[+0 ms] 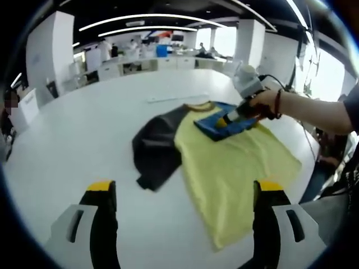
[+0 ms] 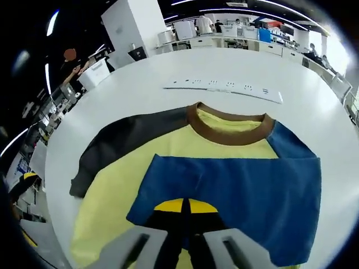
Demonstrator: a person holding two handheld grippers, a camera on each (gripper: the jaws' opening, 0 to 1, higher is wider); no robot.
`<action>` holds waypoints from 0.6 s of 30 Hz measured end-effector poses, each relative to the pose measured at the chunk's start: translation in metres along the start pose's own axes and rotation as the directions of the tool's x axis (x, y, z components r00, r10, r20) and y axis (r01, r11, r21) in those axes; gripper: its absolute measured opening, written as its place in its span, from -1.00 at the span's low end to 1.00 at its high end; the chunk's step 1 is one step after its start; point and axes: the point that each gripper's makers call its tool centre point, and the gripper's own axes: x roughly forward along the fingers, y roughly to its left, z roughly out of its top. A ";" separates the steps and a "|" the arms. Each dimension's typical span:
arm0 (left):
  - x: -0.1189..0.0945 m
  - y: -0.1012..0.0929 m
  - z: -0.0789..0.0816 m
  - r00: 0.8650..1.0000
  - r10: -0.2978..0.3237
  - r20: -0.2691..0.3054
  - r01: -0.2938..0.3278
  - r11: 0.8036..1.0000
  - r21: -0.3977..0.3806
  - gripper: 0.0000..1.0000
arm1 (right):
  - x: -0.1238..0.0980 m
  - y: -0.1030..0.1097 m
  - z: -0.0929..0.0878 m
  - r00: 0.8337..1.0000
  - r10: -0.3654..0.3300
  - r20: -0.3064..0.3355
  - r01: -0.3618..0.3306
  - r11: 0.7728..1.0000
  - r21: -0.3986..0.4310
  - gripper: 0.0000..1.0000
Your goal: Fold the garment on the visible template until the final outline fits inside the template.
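A yellow T-shirt (image 1: 235,168) (image 2: 112,190) with a brown collar (image 2: 230,134) lies flat on the white table. Its dark grey sleeve (image 1: 154,151) (image 2: 123,137) is spread out to one side. The blue sleeve (image 1: 208,126) (image 2: 252,190) is folded over onto the chest. My right gripper (image 2: 185,206) (image 1: 223,121) has its yellow tips pressed together on the blue sleeve's edge. Near the shirt's hem side my left gripper (image 1: 185,190) hovers above the table, jaws wide apart and holding nothing.
A long white strip (image 1: 176,98) (image 2: 224,87) lies on the table (image 1: 84,129) beyond the collar. A person's arm (image 1: 314,109) reaches in from the right. Desks, pillars and people stand far behind the table.
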 end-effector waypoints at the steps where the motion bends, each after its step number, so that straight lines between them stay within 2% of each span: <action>1: 0.000 0.000 0.000 1.000 0.000 -0.002 0.000 1.000 0.000 0.96 | -0.001 0.000 0.000 1.000 0.002 0.000 -0.002 1.000 0.004 -1.00; 8: -0.001 -0.001 0.001 1.000 0.002 0.003 -0.002 1.000 -0.002 0.96 | -0.011 0.008 0.009 0.999 0.027 0.029 -0.027 1.000 0.004 -1.00; 18: -0.006 -0.003 0.003 1.000 0.000 0.015 0.000 1.000 -0.002 0.96 | -0.020 0.032 0.027 0.993 0.091 0.078 -0.092 0.996 0.011 -1.00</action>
